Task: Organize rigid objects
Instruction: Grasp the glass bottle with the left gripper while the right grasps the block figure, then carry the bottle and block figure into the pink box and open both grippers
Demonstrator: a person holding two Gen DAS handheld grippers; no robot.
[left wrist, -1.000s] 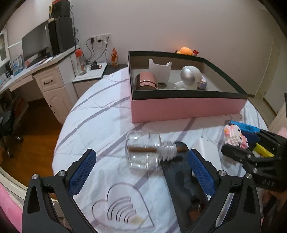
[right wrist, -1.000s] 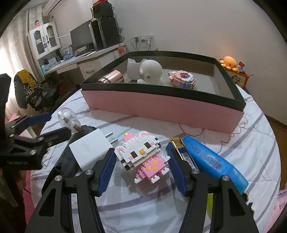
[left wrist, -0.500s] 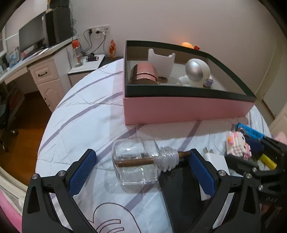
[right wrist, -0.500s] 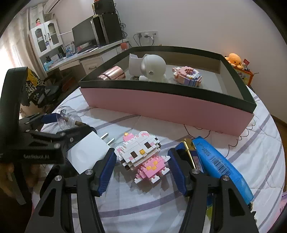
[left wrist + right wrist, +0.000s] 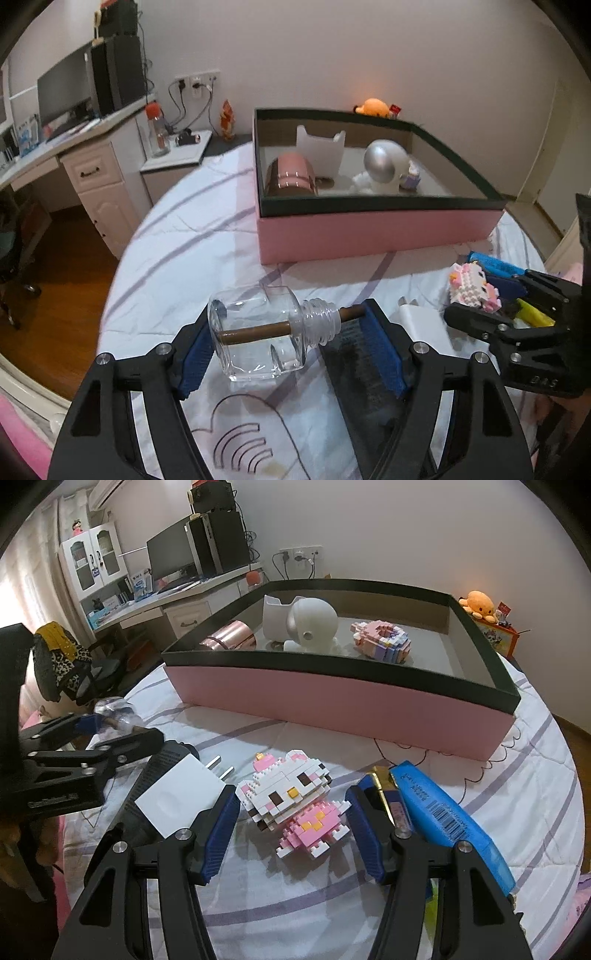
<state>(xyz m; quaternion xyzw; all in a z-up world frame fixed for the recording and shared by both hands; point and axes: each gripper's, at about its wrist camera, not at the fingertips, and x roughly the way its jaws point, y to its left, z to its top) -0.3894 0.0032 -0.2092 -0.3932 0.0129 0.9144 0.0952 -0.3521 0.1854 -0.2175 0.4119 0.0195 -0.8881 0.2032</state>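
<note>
My left gripper is shut on a clear glass bottle with a brown stick through its neck, lying sideways on the white bedcover. My right gripper is open, its fingers either side of a pink and white brick cat figure, not touching it. The figure also shows in the left wrist view. A pink box with a dark rim stands behind, holding a rose-gold tin, a white holder, a silver and white robot toy and a brick donut.
A white plug adapter lies on a black flat device between the grippers. A blue box and a yellow item lie right of the cat figure. A desk with monitor stands beyond the bed's left edge.
My left gripper moved forward around the glass bottle and closed on it. My right gripper stayed open around the cat figure and barely moved.
</note>
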